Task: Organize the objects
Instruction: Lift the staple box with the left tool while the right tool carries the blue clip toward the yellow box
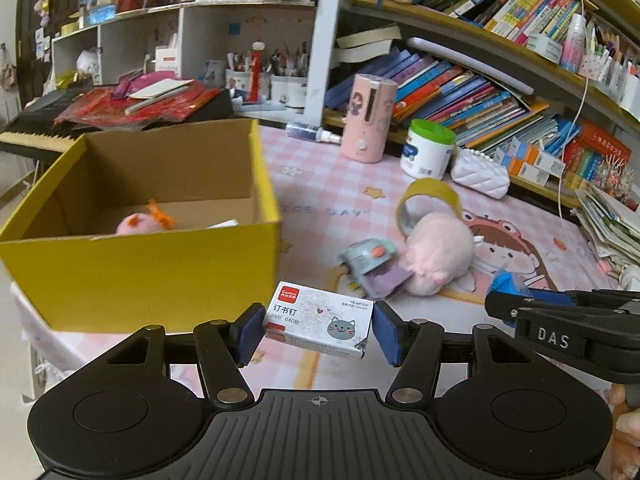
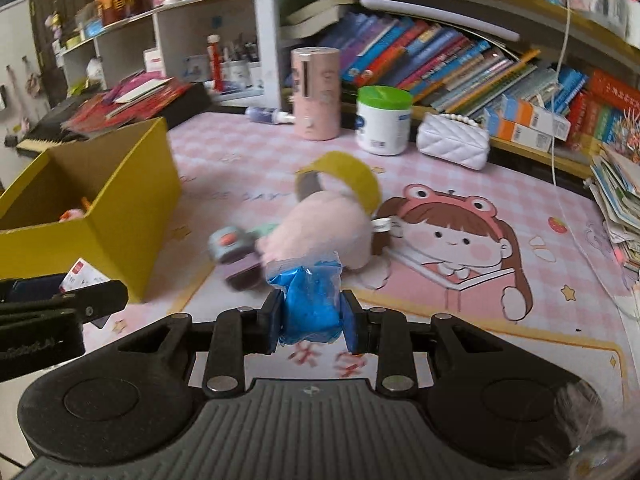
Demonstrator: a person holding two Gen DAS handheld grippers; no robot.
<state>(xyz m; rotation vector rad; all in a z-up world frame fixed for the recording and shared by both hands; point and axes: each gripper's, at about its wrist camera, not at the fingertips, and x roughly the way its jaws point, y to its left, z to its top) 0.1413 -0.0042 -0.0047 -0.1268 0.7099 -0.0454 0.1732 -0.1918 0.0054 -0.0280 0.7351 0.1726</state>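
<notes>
A pink checked table mat (image 2: 460,320) with a cartoon girl printed on it covers the desk, and shelves packed with books (image 1: 460,92) run along the back. At the left of the desk stands an open yellow box (image 1: 160,264) with a small pink toy (image 1: 138,224) inside. The left gripper (image 1: 316,330) holds a white staple box (image 1: 318,324) with a grey cat face on it; its blue pads (image 1: 249,330) press against both short ends, and the box hangs just off the near right corner of the yellow box. The right gripper (image 2: 312,320) is clamped on a blue bag (image 2: 312,304) of crinkled plastic, above the mat. Beyond it lie a pink plush toy (image 2: 320,232), a grey tape measure (image 2: 230,244) touching it, and a yellow roll of tape (image 2: 340,180) leaning behind. Farther back stand a pink cylinder (image 2: 316,92), a white tub (image 2: 382,120) with a green lid, and a white quilted purse (image 2: 452,144)
</notes>
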